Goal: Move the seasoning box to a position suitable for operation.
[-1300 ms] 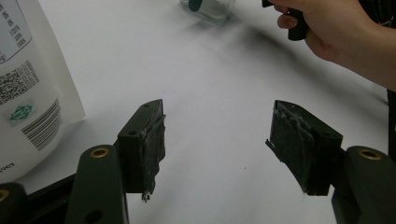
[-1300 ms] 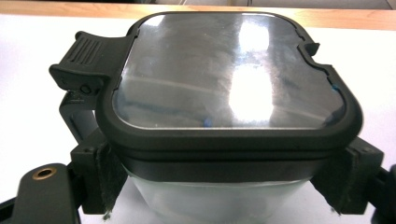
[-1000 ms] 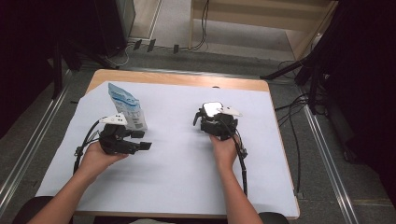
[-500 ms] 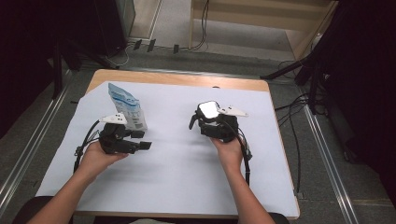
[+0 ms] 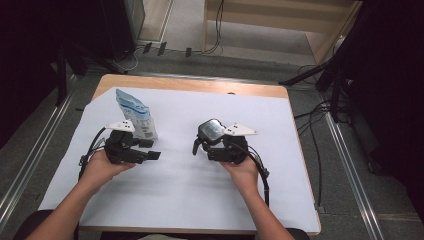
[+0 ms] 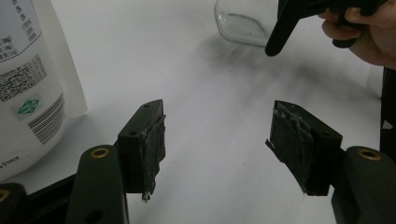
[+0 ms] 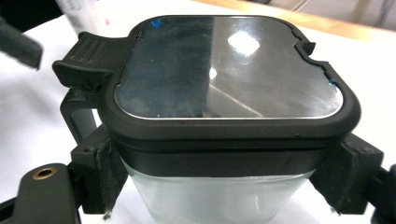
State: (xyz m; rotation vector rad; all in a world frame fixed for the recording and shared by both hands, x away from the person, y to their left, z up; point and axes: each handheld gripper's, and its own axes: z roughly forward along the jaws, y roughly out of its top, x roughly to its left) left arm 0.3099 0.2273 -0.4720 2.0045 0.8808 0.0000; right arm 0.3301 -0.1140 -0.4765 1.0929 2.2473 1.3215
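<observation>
A glass jar (image 7: 219, 198) with a square black clip lid (image 7: 224, 70) is clamped at its neck by my right gripper (image 7: 224, 182), a pad (image 7: 105, 172) pressing on each side. From above, the jar (image 5: 212, 131) hangs over the middle of the table, pointing left from the right gripper (image 5: 212, 143). My left gripper (image 5: 149, 149) stands open at the left with nothing between its fingers. In the left gripper view, the gripper (image 6: 217, 140) faces the jar's glass base (image 6: 240, 21). A white and blue pouch (image 5: 135, 117) stands just behind the left gripper, and the pouch (image 6: 28, 84) shows printed codes.
A white sheet (image 5: 180, 200) covers the wooden table (image 5: 190, 85). Cables trail from both grippers toward the near edge. Metal rails, dark furniture and loose cables lie on the floor around the table.
My right gripper has carried the jar leftward and nearer, toward the table's middle, and turned it to point left. The left gripper and the pouch have stayed put.
</observation>
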